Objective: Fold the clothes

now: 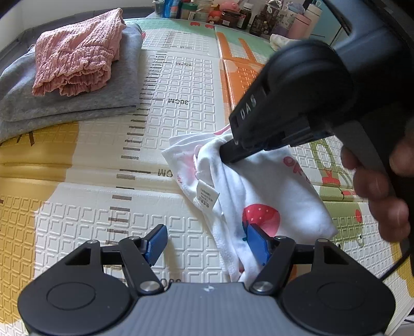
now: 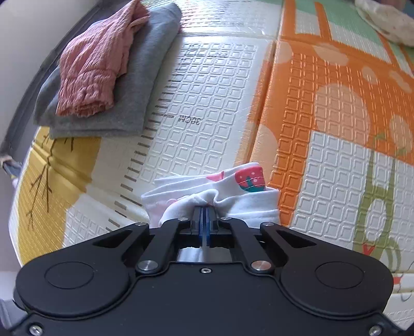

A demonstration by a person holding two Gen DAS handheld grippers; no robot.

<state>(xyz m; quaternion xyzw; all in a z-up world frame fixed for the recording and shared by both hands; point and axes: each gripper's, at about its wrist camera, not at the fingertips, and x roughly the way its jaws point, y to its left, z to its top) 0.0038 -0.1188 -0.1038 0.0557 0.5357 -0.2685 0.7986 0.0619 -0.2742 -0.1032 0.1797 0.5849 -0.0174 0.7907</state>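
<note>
Right wrist view: right claw point(image 2: 205, 206) pinched on bunched edge of soft, limp white strawberry-print cotton garment point(image 2: 233, 204) on foam play mat point(image 2: 207, 116); left claw point(image 1: 207, 245) spread beside its free edge, likely next hold.

Clothes lying on the play mat point(image 1: 181, 85)

A crinkled garment point(image 1: 75, 51) is sitting on a folded sweatshirt point(image 1: 121, 85) at the mat's far left; a printed garment point(image 1: 271, 186) is lying nearer, to the right — the right gripper point(image 2: 206, 209) pressing into its top, the left gripper point(image 1: 207, 245) straddling its near edge — and bottles point(image 1: 245, 15) are standing behind the mat.
</note>
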